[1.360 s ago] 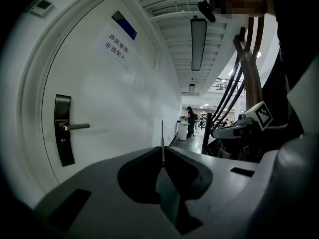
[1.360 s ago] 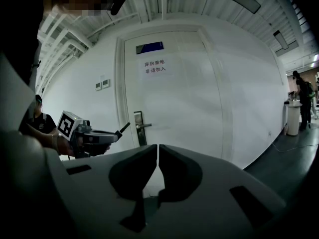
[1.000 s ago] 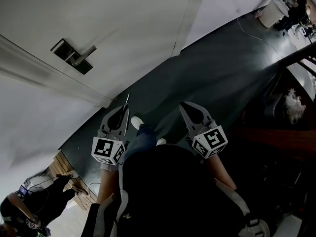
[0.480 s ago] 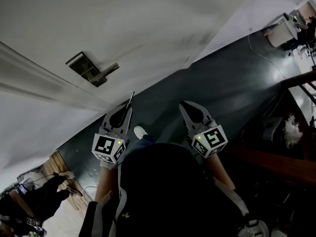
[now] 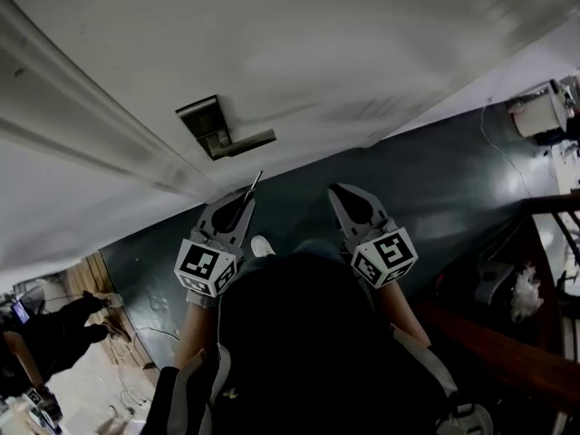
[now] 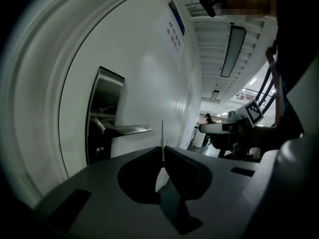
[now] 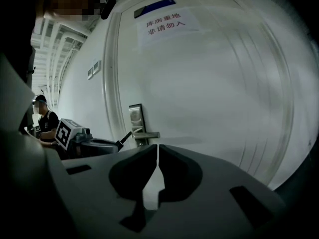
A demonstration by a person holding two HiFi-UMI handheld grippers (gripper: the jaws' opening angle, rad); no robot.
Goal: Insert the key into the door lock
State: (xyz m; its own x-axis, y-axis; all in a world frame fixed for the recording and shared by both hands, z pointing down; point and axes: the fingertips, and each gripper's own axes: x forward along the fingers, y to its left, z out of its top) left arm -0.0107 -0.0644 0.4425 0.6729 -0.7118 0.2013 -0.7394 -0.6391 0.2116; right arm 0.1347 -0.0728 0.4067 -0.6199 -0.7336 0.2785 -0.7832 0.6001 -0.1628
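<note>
A white panelled door [image 5: 317,53] stands in front of me above a dark, glossy grey floor [image 5: 426,170]. Nearest to me, my two arms reach forward side by side from my dark-clad torso, both grippers aimed at the door. My left gripper [image 5: 245,199] has its jaws pressed together on a thin, flat silver metal key [image 5: 254,183], whose blade sticks out past the fingertips toward the door. In the left gripper view the key [image 6: 162,139] shows edge-on as a slim upright sliver. My right gripper [image 5: 337,191] hangs level with the left, a little apart from it. Its jaws are closed tip to tip, with nothing between them. Beyond the key's tip, near but not touching, is the brushed-steel lever handle [image 5: 245,141]. It juts from a tall rectangular steel lock plate [image 5: 205,119] on the door. From the left gripper view the key sits just right of the lever's free end, short of the plate. Higher on the door hangs a white paper notice [image 7: 166,23].
</note>
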